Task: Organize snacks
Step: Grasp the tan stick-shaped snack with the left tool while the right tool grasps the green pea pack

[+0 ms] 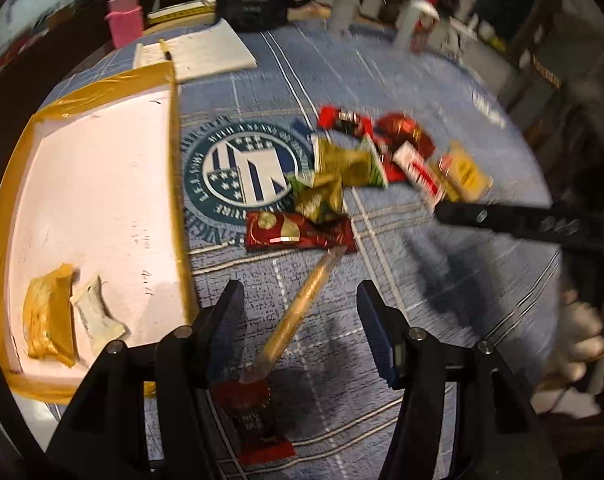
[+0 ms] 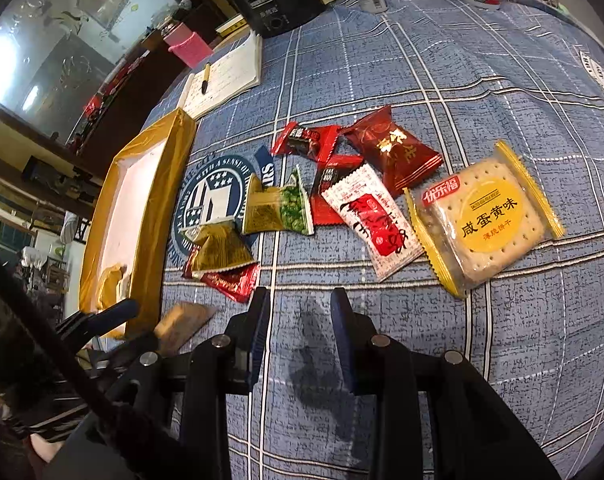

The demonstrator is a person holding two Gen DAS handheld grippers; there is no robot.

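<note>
1. The left claw point(image 1: 300, 300) points steeply down at the table point(image 1: 441, 280), which is covered in a blue checked cloth, just right of the tape-edged tray point(image 1: 102, 184).
2. Its jaws stand about half open and empty; a long gold-wrapped stick snack point(image 1: 298, 312) lies on the cloth in the gap, and neither pad presses it.
3. The right claw point(image 2: 300, 316) also tilts down over bare cloth, in front of the snack pile.
4. Its jaws are narrow and hold nothing.
5. In the tray lie a gold packet point(image 1: 50, 316) and a white packet point(image 1: 96, 316).
6. The loose snacks sit mid-table: a yellow-edged cracker pack point(image 2: 485, 216), a white-and-red packet point(image 2: 375, 220), red wrappers point(image 2: 393, 152) and green pea packets point(image 2: 280, 208).
7. A gloved hand point(image 1: 589, 332) shows at the right edge of the left view.
</note>
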